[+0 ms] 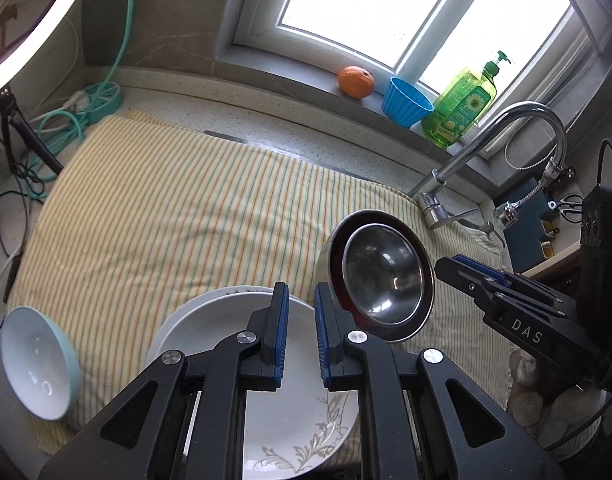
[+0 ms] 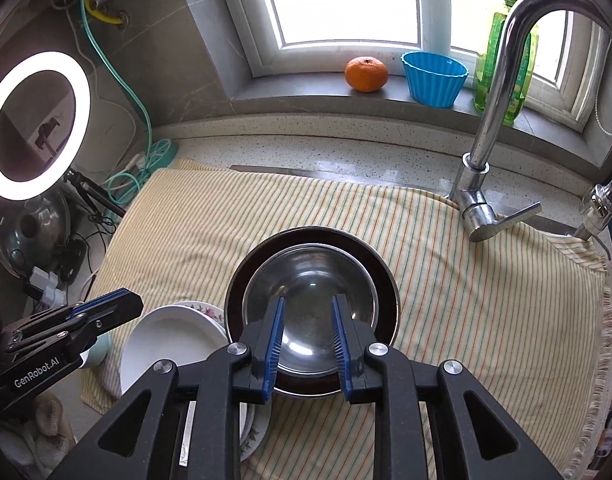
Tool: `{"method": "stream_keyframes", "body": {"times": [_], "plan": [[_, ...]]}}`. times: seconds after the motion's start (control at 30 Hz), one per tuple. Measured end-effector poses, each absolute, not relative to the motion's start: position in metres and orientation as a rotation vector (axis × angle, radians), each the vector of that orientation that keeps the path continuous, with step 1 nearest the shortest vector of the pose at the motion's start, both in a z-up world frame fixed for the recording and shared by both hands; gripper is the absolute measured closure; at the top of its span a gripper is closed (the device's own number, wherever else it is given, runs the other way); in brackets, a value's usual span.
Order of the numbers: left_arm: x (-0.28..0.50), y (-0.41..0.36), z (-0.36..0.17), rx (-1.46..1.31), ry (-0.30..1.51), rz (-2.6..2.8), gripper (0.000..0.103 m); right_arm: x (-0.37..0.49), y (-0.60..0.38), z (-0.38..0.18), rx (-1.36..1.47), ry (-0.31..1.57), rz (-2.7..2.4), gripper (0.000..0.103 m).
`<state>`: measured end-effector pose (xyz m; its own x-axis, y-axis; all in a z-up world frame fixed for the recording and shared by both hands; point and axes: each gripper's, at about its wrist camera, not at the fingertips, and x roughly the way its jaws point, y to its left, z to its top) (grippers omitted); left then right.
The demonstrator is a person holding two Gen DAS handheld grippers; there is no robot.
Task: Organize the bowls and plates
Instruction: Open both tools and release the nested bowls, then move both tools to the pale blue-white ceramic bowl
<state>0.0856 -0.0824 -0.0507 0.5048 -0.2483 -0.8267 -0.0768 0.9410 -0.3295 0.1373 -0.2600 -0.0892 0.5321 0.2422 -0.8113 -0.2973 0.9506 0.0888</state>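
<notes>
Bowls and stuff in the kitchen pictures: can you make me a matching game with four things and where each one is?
Things:
1. orange
2. steel bowl
3. white plate
4. mint bowl

Places:
A. nested inside a dark bowl
B. on the windowsill
C. at the cloth's left edge
D. on top of a flowered plate

Pairs: 1-B, 2-A, 3-D, 4-C

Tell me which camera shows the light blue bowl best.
The left wrist view. There the light blue bowl lies in full sight on the striped cloth's left edge, its white inside showing. In the right wrist view only a sliver shows behind the left gripper.
</notes>
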Motion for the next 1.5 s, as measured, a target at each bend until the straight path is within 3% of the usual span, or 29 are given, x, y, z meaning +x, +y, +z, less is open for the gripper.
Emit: {"method": "stream_keyframes", "body": {"times": [0.63,1.5], "plan": [[0.024,-0.011,-0.039,-0.36,0.975,0.066,0.092,0.102,-0.177,-0.081,-0.161,0.884,0.453,0.072],[-0.071,0.131,-0.077,-0.596,1.001,0.347,0.086,0.077,-0.07,-0.102,-0.179,0.931,0.624,0.072]]}}
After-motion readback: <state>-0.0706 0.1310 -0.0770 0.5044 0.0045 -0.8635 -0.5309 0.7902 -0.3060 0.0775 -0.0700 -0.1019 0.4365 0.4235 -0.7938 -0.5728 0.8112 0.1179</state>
